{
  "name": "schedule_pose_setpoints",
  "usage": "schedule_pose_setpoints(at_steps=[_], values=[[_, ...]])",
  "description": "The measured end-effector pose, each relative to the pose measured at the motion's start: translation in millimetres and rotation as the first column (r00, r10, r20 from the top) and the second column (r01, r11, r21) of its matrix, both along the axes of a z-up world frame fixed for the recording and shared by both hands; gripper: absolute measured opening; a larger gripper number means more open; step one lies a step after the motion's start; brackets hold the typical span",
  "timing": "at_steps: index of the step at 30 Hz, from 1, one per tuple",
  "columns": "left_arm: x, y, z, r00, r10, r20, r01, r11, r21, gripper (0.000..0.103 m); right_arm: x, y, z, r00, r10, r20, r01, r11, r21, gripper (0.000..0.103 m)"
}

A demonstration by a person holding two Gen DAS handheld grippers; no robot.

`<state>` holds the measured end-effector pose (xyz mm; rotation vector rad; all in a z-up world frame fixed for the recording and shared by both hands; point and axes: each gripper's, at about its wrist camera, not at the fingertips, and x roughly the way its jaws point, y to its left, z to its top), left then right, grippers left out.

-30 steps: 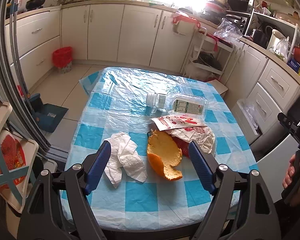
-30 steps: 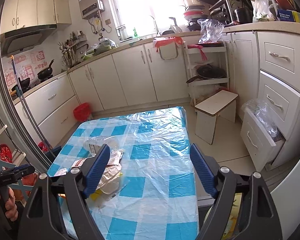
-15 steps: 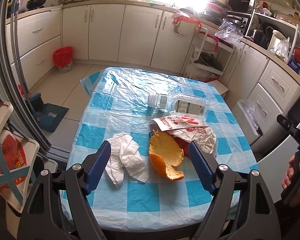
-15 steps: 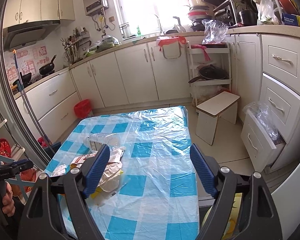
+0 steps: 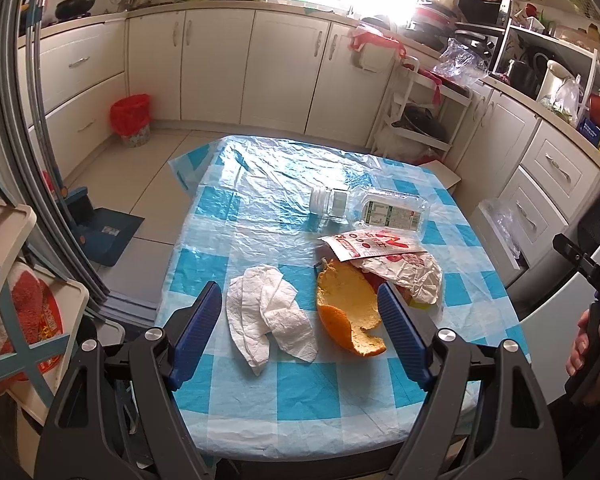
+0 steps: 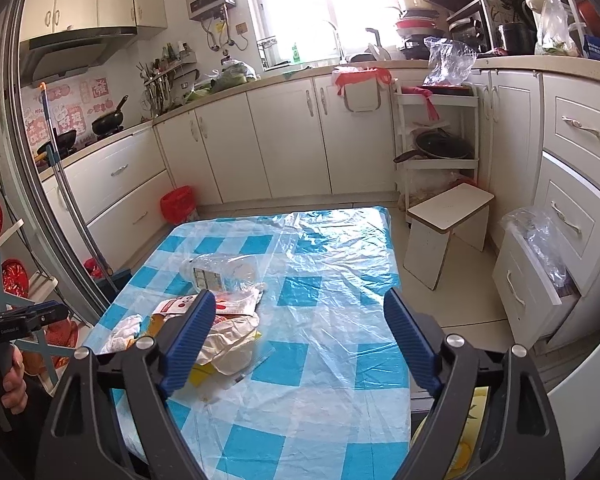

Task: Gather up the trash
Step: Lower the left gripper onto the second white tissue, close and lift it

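Left hand-held gripper [image 5: 300, 330]: held wide open above the near edge of the table [image 5: 259, 420], nothing gripped; the tissue and the peel are framed between its blue fingers, but no pad is touching either.
Crumpled tissue [image 5: 267, 318]: one, white, lying at the left of the litter, apart from the peel.
Orange peel [image 5: 350, 312]: one large curled piece, seen just right of the tissue, its far edge tucked against the wrappers.
Wrappers [image 5: 396, 264]: two are counted, a flat red-and-white packet and a crumpled paper one beneath it; something yellow is glimpsed under them and cannot be identified.
Plastic bottle [image 5: 376, 210]: one, clear, lying on its side beyond the wrappers, cap pointing left.
Right hand-held gripper [image 6: 297, 340]: its jaws have just been opening wider and nothing is between them; it is aimed at bare tablecloth, with the litter pile at its left finger.
Red bin [image 5: 131, 120]: one lined bin is seen on the floor by the cabinets, well apart from the table.
Progress: judged as barely begun, since every piece is still on the table and neither gripper is loaded.
Left to do: all five pieces are to be picked up and carried off, the tissue or peel looking closest to hand.
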<state>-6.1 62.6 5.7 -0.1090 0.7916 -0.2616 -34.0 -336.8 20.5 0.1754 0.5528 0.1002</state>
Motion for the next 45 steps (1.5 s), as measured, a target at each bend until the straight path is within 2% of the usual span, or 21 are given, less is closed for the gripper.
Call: schedule_pose_setpoints(at_steps=[5, 12, 19, 27, 29, 34, 42, 45], values=[[4, 0, -3, 1.000, -0.016, -0.016, 0.016, 1.000, 0.017, 0.076, 8, 17, -3, 0.998, 0.055, -0.021, -0.055, 0.998, -0.025, 0.084], [11, -27, -10, 0.994, -0.106, -0.035, 0.108, 0.990, 0.089, 0.076, 12, 41, -10, 0.991, 0.127, -0.049, -0.132, 0.986, -0.104, 0.084], [42, -62, -19, 0.982, -0.168, -0.084, 0.177, 0.977, 0.116, 0.076, 16, 45, -13, 0.987, 0.152, -0.061, -0.157, 0.983, -0.099, 0.084], [76, -105, -40, 0.966, -0.222, -0.133, 0.246, 0.947, 0.205, 0.076, 22, 39, -13, 0.987, 0.145, -0.063, -0.149, 0.986, -0.074, 0.084], [79, -105, -41, 0.964, -0.227, -0.139, 0.252, 0.946, 0.203, 0.076, 24, 39, -15, 0.987, 0.146, -0.070, -0.151, 0.986, -0.074, 0.084], [85, -81, -40, 0.972, -0.176, -0.158, 0.203, 0.963, 0.176, 0.076, 32, 38, -18, 0.985, 0.154, -0.081, -0.159, 0.985, -0.061, 0.084], [95, -29, -43, 0.974, -0.050, -0.220, 0.064, 0.996, 0.058, 0.076, 45, 56, -19, 0.977, 0.194, -0.088, -0.198, 0.979, -0.050, 0.084], [95, -17, -46, 0.973, 0.019, -0.228, 0.002, 0.996, 0.094, 0.076, 48, 65, -21, 0.972, 0.214, -0.096, -0.220, 0.974, -0.060, 0.084]])
